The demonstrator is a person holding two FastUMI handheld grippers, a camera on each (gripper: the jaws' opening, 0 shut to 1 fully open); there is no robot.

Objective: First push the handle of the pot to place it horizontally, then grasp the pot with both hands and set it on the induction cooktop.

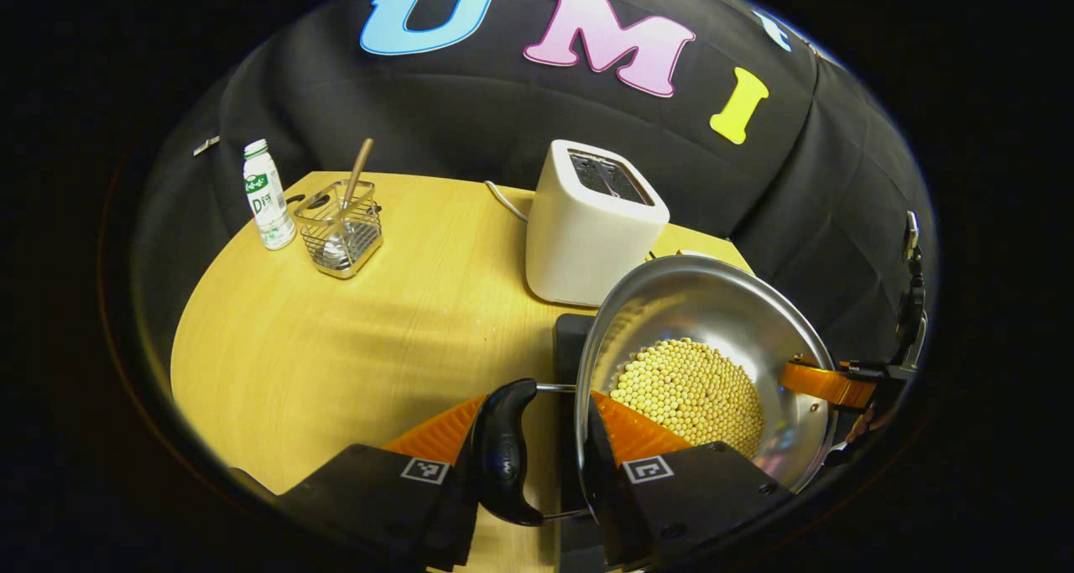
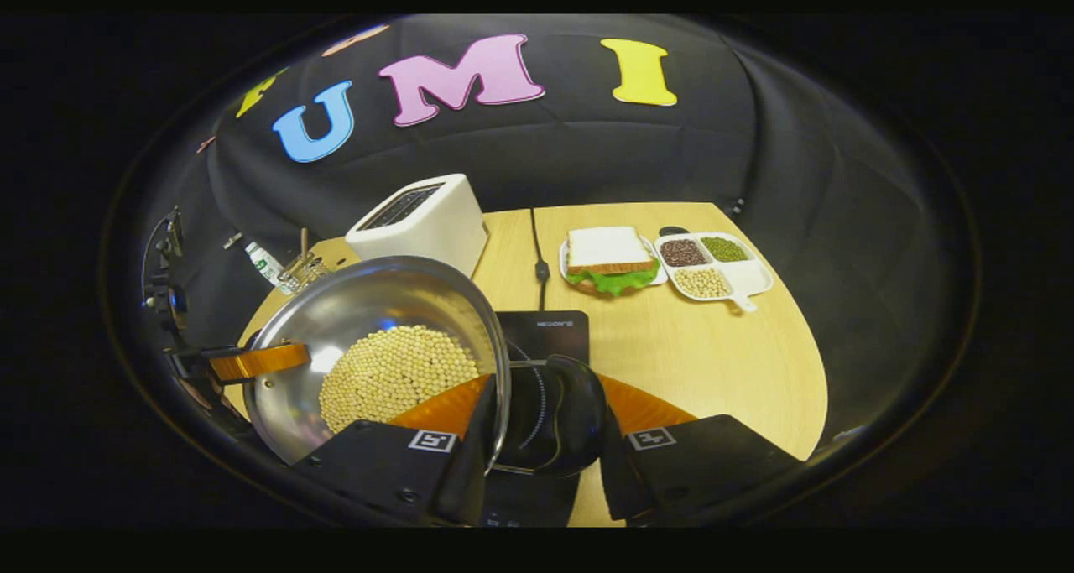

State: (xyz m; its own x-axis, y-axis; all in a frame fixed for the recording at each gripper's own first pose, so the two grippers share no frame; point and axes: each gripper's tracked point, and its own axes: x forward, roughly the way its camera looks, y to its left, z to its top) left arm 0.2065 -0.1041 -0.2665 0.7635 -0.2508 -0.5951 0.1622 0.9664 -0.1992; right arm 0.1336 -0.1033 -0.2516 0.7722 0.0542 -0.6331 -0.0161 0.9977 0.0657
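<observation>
A steel pot (image 1: 713,304) holding pale soybeans (image 1: 688,388) hangs tilted between my two grippers over the black induction cooktop (image 1: 570,338). My left gripper (image 1: 537,401) is shut on the pot's black side handle (image 1: 503,455), one finger inside the rim and one outside the handle. My right gripper (image 2: 545,384) clamps the opposite black handle (image 2: 562,426) the same way. Across the pot (image 2: 369,304), the other gripper's finger (image 2: 260,362) reaches over the rim. The cooktop (image 2: 545,330) lies just beyond the rim. Whether the pot's base touches it is hidden.
A white toaster (image 1: 587,229) stands close behind the pot. A small bottle (image 1: 267,194) and a wire basket (image 1: 340,229) with a spoon sit at the far left. A sandwich plate (image 2: 610,258), a divided bean tray (image 2: 713,267) and a black cable (image 2: 537,254) lie to the right.
</observation>
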